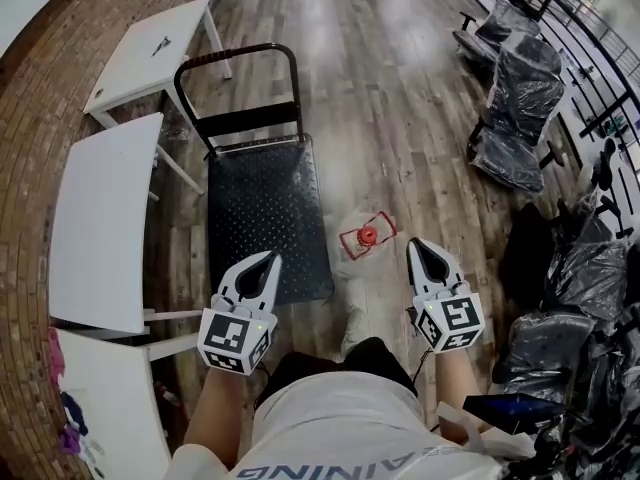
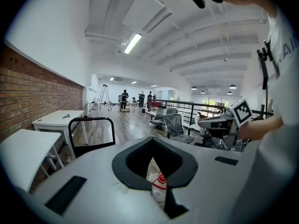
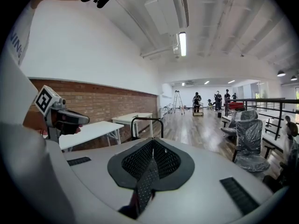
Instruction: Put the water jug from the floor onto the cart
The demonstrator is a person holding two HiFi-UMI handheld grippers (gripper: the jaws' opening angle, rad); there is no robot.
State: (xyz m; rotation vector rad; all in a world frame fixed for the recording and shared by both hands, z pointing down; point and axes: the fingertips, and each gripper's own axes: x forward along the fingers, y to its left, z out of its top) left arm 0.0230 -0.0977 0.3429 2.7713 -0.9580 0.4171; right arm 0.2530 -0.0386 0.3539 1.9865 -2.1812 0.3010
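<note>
Approaching: the step in hand looks like the reach toward the water jug [image 1: 366, 236]; neither tool has anything in it yet.
Jug place: upright on the floor [image 1: 400, 98], just beside the right edge of the cart [image 1: 262, 208], toward its near end. It stands ahead of both tools and touches neither.
Left tool [image 1: 272, 259]: jaws drawn together to a thin slit with nothing pinched; in the head view it sits over the cart's near edge.
Right tool [image 1: 414, 247]: jaws pressed together and empty, just to the right of the jug.
Doing it well: both tools should probably spread before they drop to the jug. One could take the red handle at the cap while the other steadies the wall. Keep the jug upright, lift it clear of the deck edge, and set it toward the middle of the deck rather than at the rim.
Likely handling: the clear wall looks smooth and could slip; if full, the jug would be heavy for a single pinch.
Jug contents: clear-walled with its red cap on; the fill level cannot be told from above.
Cart contents: the flat black deck is bare, with the push handle [image 1: 238, 56] at the far end.
</note>
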